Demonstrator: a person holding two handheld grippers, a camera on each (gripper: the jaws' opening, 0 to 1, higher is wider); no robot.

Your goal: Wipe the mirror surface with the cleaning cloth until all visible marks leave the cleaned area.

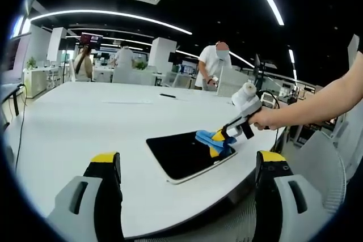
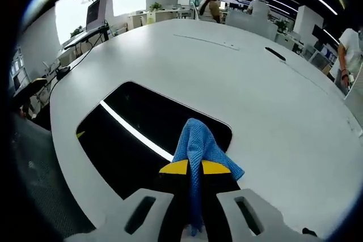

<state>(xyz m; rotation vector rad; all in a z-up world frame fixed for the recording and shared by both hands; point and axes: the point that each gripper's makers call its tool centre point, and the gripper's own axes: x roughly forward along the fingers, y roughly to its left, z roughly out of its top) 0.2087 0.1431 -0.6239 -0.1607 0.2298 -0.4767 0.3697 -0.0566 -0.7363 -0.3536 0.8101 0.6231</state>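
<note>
A dark rectangular mirror [image 1: 184, 154] with a pale rim lies flat on the white table [image 1: 85, 123] near its front edge. In the left gripper view, my right gripper [image 1: 218, 140], held by a person's hand, presses a blue cleaning cloth [image 1: 207, 138] onto the mirror's right end. My left gripper [image 1: 190, 168] stands open in front of the mirror, above the table edge, with nothing between its yellow-tipped jaws. In the right gripper view the right gripper [image 2: 194, 167] is shut on the blue cloth [image 2: 198, 143], which rests on the mirror [image 2: 136, 140]; a ceiling light reflects in the glass.
A black pen-like object [image 1: 168, 96] lies far back on the table, also seen as a dark object [image 2: 274, 53] in the right gripper view. Several people stand among desks and monitors beyond the table. A cable [image 1: 21, 123] hangs at the table's left edge. A mesh chair back [image 1: 320, 162] stands at right.
</note>
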